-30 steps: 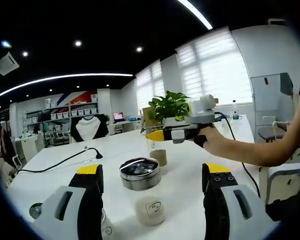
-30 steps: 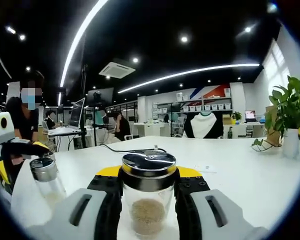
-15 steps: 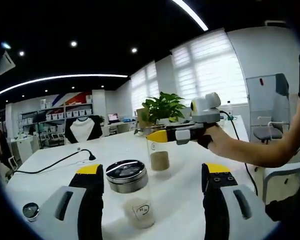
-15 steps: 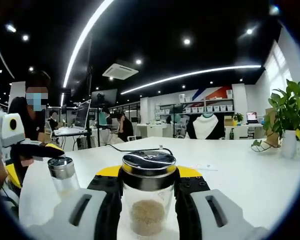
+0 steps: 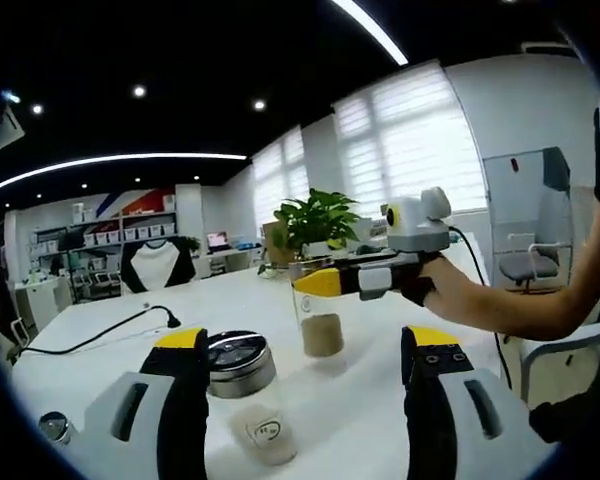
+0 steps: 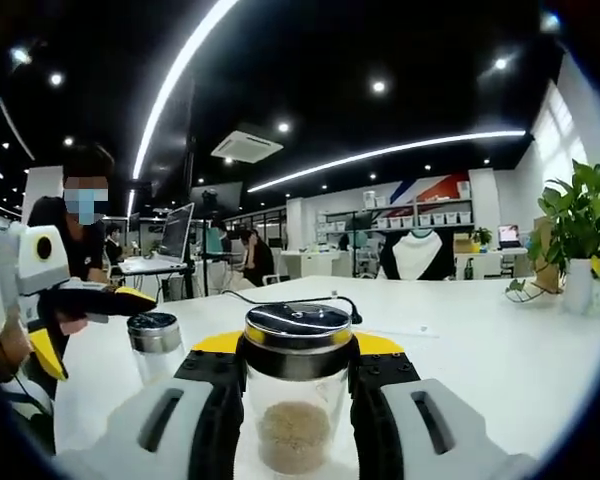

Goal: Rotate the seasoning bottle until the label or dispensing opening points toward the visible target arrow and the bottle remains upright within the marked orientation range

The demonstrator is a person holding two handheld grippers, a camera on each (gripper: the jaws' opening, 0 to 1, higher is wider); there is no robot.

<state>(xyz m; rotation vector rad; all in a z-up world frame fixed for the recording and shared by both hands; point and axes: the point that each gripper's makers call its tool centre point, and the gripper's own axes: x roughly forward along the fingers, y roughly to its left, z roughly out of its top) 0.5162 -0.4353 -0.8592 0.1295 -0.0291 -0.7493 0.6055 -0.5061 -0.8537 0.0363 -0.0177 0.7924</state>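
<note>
Left gripper view: the left tongs stand released, jaws wide apart, above a steel-lidded shaker on the white surface, with bare room all round it. Farther off, the right tongs are clenched on the seasoning bottle, upright, holding tan granules at its bottom. Right gripper view: that bottle's dark lid sits between the yellow-tipped jaws; a black cable lies beyond, a potted plant at the far edge.
</note>
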